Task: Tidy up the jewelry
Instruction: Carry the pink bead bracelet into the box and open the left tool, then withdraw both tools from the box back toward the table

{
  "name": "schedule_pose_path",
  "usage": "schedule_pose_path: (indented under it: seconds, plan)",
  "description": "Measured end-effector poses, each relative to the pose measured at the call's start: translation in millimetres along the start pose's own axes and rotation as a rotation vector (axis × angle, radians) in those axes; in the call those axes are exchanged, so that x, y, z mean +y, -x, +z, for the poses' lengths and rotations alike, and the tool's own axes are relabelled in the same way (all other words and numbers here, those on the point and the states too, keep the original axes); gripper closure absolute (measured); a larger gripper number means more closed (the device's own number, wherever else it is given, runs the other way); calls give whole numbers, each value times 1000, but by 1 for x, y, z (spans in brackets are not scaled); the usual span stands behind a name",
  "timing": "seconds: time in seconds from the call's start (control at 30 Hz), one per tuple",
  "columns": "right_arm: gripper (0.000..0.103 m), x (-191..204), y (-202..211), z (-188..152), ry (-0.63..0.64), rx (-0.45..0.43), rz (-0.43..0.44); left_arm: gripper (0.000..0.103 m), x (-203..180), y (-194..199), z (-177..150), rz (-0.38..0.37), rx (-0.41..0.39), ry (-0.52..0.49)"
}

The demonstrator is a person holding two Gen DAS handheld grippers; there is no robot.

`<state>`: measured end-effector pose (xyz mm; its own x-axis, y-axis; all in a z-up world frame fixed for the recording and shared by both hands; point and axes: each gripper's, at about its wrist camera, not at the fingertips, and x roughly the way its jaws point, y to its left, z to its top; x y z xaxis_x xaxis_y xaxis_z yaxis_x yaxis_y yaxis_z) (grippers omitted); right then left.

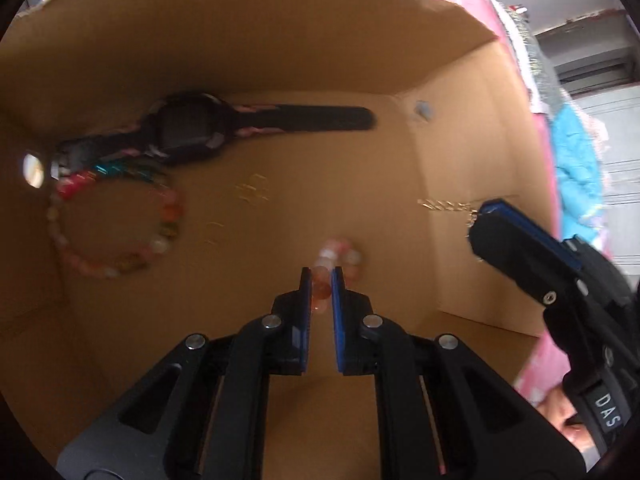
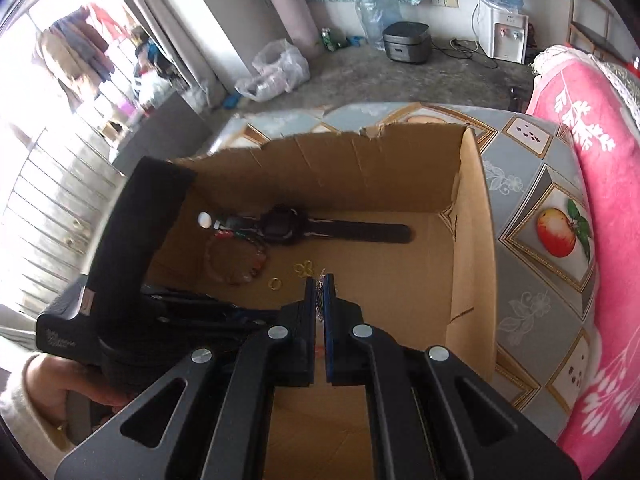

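My left gripper (image 1: 321, 274) pinches a pink beaded bracelet (image 1: 336, 258) above the floor of the cardboard box (image 1: 304, 40). My right gripper (image 2: 319, 282) is pressed together on a thin chain (image 1: 444, 205) (its links trail from the tips). In the box, a black watch (image 2: 280, 226) lies along the far wall; a second beaded bracelet (image 1: 116, 228) lies just in front of its buckle end, with gold rings (image 2: 302, 268) beside it.
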<state>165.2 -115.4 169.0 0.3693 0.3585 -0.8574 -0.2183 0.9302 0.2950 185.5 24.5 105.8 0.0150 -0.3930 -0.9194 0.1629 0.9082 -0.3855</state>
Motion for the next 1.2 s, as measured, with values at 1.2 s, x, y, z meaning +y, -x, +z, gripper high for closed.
schedule_pose_path:
  seconds: [1.2]
  plan:
    - [65, 36, 26, -38, 84, -29, -177, 69, 10, 110, -182, 165, -547, -115]
